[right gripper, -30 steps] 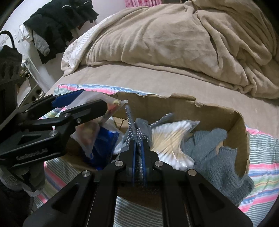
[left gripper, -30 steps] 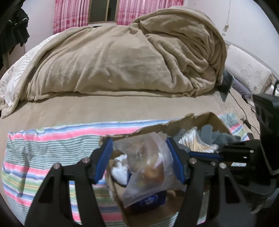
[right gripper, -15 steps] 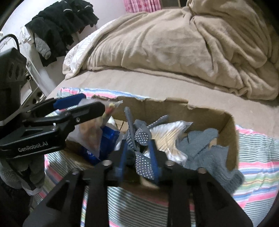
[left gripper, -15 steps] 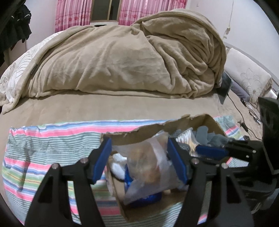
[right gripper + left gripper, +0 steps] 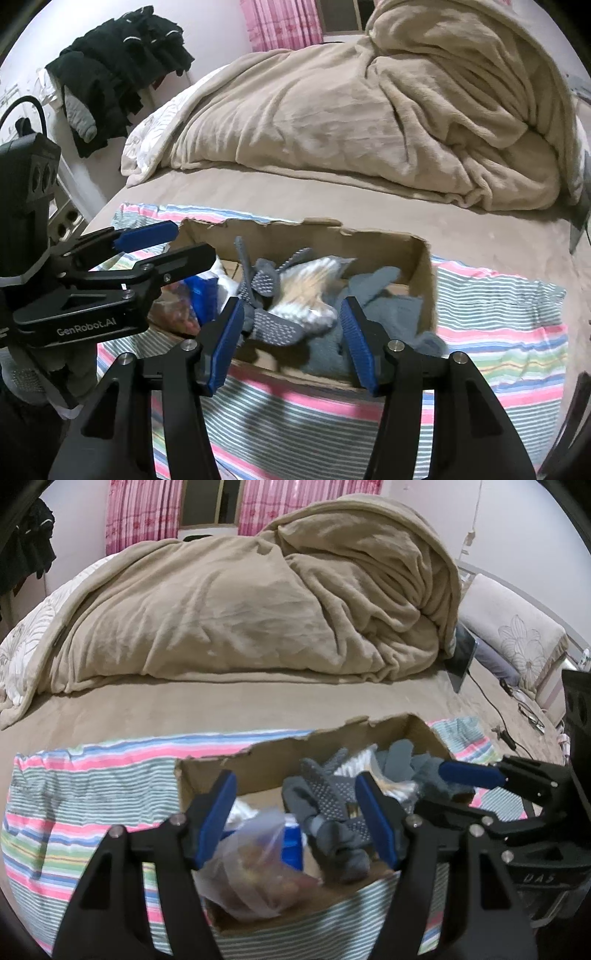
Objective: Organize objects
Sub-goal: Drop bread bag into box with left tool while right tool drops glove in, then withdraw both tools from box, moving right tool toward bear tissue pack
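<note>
Right wrist: left gripper (image 5: 168, 245) reads "GenRobot.AI".

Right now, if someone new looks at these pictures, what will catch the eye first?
Probably the torn cardboard box on the striped cloth, stuffed with grey dotted gloves and a clear plastic bag. Both tongs, left and right, hang open over it. Behind, a big beige blanket is heaped on the bed.

Striped pink/green cloth (image 5: 491, 314); tan blanket (image 5: 240, 602); grey dotted gloves (image 5: 269, 317).
</note>
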Tool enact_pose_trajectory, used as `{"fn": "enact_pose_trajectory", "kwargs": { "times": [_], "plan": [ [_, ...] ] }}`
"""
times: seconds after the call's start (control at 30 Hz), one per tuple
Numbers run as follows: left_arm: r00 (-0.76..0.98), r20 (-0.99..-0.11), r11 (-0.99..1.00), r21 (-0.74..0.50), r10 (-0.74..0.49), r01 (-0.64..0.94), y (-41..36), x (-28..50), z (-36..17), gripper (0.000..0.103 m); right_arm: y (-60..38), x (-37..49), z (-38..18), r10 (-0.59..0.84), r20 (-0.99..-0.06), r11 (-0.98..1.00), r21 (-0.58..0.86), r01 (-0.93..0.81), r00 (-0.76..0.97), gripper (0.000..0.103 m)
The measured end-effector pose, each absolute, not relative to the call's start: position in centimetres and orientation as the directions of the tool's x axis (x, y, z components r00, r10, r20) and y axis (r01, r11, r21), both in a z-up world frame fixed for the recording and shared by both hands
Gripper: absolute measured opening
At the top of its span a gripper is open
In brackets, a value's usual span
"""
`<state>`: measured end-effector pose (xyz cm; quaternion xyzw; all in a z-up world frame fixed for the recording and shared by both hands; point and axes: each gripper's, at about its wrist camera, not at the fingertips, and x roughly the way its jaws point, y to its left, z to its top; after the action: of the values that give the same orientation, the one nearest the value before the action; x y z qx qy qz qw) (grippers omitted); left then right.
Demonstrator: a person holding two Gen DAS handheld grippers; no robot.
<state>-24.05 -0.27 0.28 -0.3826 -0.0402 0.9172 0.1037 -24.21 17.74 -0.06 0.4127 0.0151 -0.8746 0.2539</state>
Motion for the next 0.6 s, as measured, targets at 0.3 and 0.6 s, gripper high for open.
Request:
{"fn": "enact_pose_trajectory", "kwargs": {
  "times": [0.3,0.6],
  "plan": [
    [-0.688,-0.697,-0.979,-0.137,0.203,-0.150,0.3,-21.5,1.1,0.085,19.1,-22.3,0.6,-0.413,-0.720,-0.884,0.169,0.436,-0.558,0.078],
    [-0.680,-0.701,-0.977,-0.164,0.212,-0.136,-0.7,-16.7,2.1,0.086,19.1,-19.0,1.7,-0.411,-0.696,-0.887,0.156,0.435,-0.588,0.078]
  ]
}}
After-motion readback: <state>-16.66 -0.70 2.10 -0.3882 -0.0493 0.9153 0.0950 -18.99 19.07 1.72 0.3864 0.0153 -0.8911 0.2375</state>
